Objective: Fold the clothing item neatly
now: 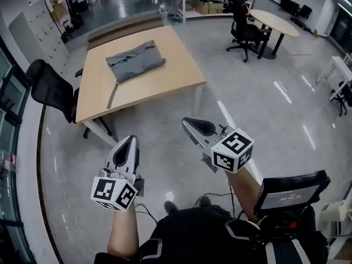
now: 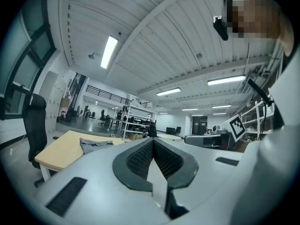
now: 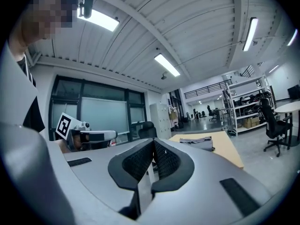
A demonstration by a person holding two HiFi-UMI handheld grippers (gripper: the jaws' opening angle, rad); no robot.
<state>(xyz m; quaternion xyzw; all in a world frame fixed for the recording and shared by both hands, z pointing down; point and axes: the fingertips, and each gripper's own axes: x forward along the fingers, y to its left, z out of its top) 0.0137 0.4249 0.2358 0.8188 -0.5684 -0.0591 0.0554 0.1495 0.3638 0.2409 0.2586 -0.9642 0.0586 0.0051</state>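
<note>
A grey garment (image 1: 135,61) lies folded and a little rumpled on the far part of a light wooden table (image 1: 165,81); a strip of it trails toward the table's left front. It also shows small in the left gripper view as the garment (image 2: 93,145) and in the right gripper view as the garment (image 3: 199,142). Both grippers are held well short of the table, over the floor. My left gripper (image 1: 127,143) is shut and empty. My right gripper (image 1: 191,124) is shut too, with nothing between its jaws.
A black office chair (image 1: 49,89) stands at the table's left side. A round table (image 1: 275,22) with another black chair (image 1: 245,32) is at the back right, shelving (image 1: 203,1) behind. A black device (image 1: 290,191) hangs by my right side. Grey floor (image 1: 165,164) lies between me and the table.
</note>
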